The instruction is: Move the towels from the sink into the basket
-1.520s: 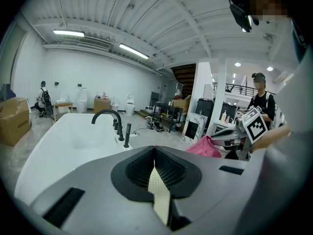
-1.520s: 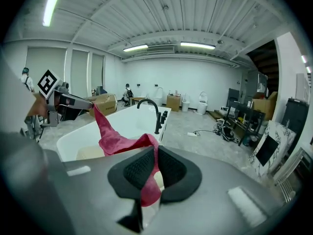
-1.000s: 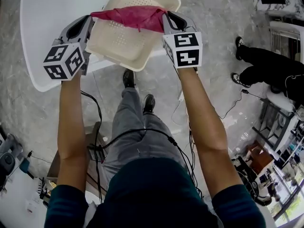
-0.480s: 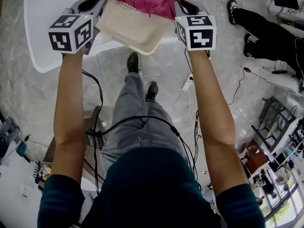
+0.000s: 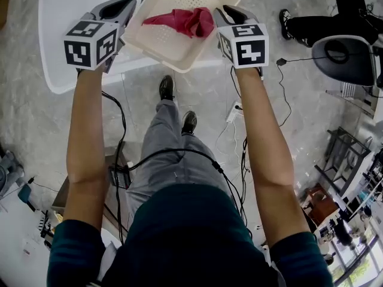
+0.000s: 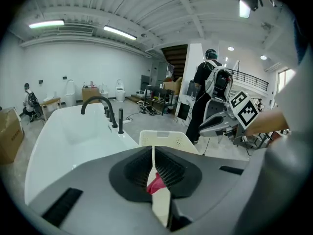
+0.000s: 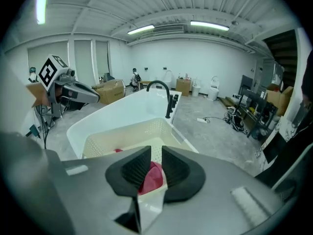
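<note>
**Q:** so where's the towel at, and what are your claws doing?

**Me:** the towel (image 5: 181, 20) is down in the basket (image 5: 164, 43), which sits on the near right corner of the sink (image 5: 66, 17); most of it is bunched by the basket's right wall, with a thin tail running off toward the left wall; so its long axis goes side to side, pretty much from one claw to the other. My right claw (image 7: 156, 153) has just been opening; its jaws stand apart with nothing pinched, and the red bunch only shows through the gap, lying below in the basket. My left claw (image 6: 153, 155) is squeezed together; there's a scrap of red right in the slit, so I read it as clamped on the towel's left corner, though the pinch itself is hard to make out.

**Q:** what's next then?

**Me:** my guess is to let go with the left; the tail lies just right of that claw and looks to be inside the rim, so it should drop in rather than hang over the edge; the right claw is nearer the bunch but has no job left there. The sink lies off to the left, so the left claw is the closer one for it; I can't see another towel in the part that shows.
</note>
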